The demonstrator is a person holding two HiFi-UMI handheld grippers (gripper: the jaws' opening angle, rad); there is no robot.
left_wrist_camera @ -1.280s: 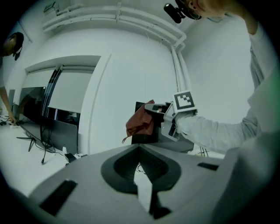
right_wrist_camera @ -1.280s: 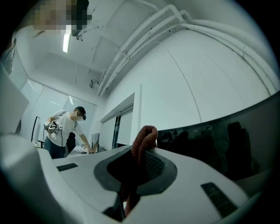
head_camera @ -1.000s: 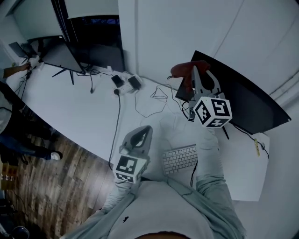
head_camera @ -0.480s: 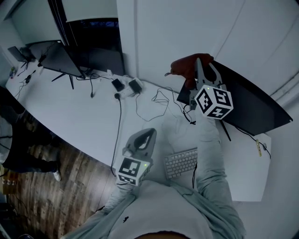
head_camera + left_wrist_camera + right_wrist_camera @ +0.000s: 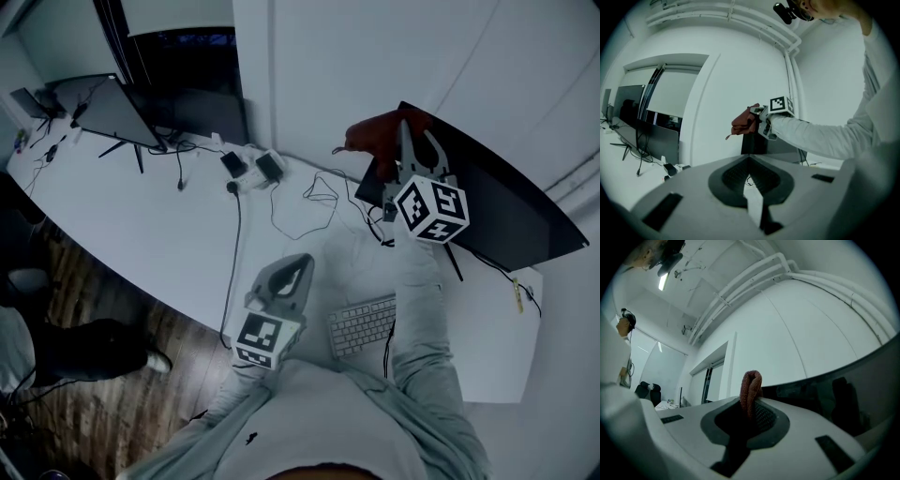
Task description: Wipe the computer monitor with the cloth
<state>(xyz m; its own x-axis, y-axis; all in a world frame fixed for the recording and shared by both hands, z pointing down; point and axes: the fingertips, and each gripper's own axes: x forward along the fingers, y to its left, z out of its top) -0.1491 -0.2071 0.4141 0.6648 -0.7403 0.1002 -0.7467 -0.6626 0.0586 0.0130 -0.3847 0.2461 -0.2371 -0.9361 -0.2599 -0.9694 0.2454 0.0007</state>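
A dark red cloth is pinched in my right gripper, which is shut on it at the upper left corner of the black monitor. In the right gripper view the cloth stands up between the jaws, with the monitor's dark screen just behind it. My left gripper hangs low over the white desk, shut with nothing in it. The left gripper view looks across at the cloth and the monitor's edge.
A white keyboard lies on the desk by my right forearm. Loose cables and black adapters lie behind the left gripper. Two more monitors stand at the far left. A person's leg is on the wooden floor.
The right gripper with the cloth has shifted slightly right along the monitor's top corner. The person at the left has walked nearer along the floor. The left gripper has barely moved.
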